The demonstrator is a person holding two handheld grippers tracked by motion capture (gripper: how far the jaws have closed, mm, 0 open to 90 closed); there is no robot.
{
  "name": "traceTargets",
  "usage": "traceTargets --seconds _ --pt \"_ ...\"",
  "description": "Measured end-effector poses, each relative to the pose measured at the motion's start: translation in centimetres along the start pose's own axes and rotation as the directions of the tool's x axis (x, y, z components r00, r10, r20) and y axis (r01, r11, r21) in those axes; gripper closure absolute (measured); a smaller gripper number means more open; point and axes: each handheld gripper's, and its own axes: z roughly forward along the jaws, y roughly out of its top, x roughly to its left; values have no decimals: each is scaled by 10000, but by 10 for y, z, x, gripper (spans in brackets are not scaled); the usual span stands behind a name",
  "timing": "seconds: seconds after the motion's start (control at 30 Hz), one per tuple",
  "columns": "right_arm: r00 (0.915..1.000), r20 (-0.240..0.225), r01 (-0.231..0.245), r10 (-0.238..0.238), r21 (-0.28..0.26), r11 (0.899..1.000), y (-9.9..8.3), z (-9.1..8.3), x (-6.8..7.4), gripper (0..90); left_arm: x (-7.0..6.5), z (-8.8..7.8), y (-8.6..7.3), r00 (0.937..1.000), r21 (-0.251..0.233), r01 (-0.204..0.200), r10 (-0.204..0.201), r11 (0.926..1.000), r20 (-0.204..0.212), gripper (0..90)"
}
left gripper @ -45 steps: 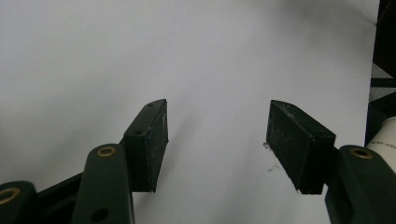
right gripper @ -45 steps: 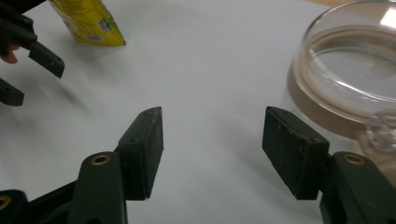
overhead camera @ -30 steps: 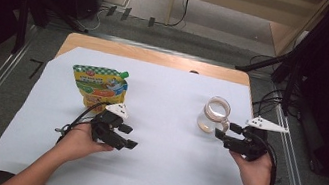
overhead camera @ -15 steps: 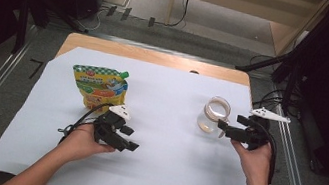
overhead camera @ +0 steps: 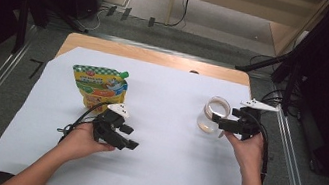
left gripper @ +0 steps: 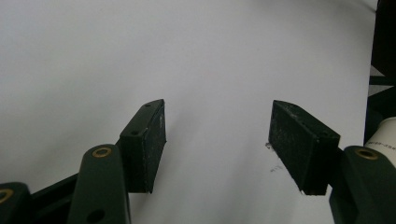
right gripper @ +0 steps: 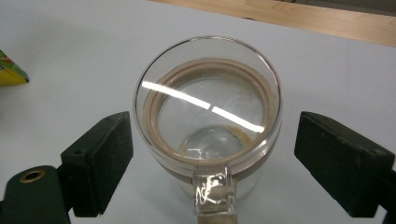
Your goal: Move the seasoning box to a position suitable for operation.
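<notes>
Right claw [right gripper: 212, 154] has just been opening and now stands wide on either side of the glass mug [right gripper: 208, 126]; pads flank the wall without touching it, handle toward the camera. Mug sits upright on the white paper [overhead camera: 164, 173] at the right of the bench [overhead camera: 158, 57], empty apart from a faint residue at the bottom. Left claw [left gripper: 219, 144] rests partly open over bare paper, holding nothing. Juice pouch [overhead camera: 99, 85] lies flat, well apart to the left (untouched, cap on). Judged progress: early, approach made; grasp on the mug not yet closed, and whatever follows with the pouch remains.
</notes>
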Motion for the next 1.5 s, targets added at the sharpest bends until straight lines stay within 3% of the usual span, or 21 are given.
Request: traceTargets --seconds 0.5,0.7,1.23,1.5 --pt "9986 259 451 -458 266 9986 -8 31 3 97 -3 -3 -4 9999 -3 61 -61 10000 -122 371" --pt "9954 640 673 -713 625 9958 -12 47 6 103 -2 -4 -6 9998 27 68 -68 10000 -165 371" --pt "9919 564 1098 -1134 630 9920 -11 45 5 120 -1 -4 -7 9998 21 75 -74 10000 -177 371" --pt "9931 437 1055 -1090 749 9916 -11 42 4 120 -1 -4 -7 9998 25 77 -77 10000 -201 371"
